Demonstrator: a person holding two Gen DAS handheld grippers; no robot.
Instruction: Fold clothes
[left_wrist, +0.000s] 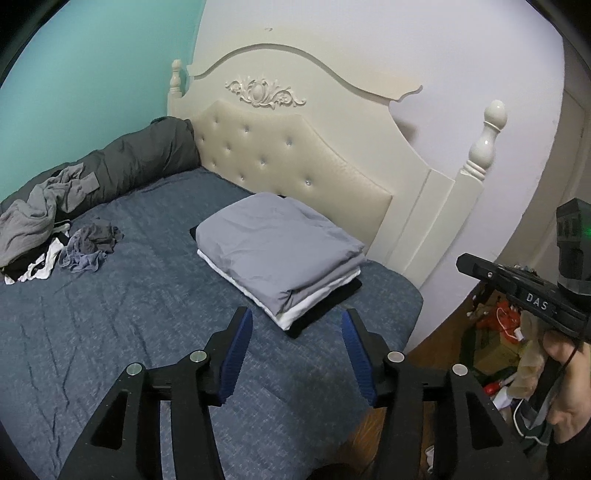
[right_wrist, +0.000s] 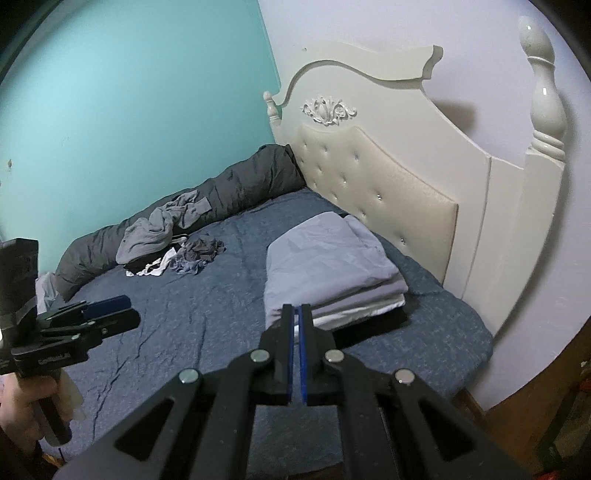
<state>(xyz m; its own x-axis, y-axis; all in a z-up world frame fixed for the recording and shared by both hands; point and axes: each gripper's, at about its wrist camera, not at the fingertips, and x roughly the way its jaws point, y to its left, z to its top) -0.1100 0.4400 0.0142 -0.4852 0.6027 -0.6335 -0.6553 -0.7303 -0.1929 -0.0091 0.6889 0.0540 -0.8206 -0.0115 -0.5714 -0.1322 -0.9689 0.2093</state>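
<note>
Grey folded stack sits done on the bed; my left fingers spread empty, right fingers pressed together, crumpled clothes remain.

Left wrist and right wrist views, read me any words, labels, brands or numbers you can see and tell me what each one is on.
"DAS": white letters on the black body of the right tool, seen in the left wrist view; the letters sit at.
Pale lettering on the body of the left tool, at in the right wrist view: too blurred to read.
Nothing readable on the folded stack, the bed or the walls.
</note>
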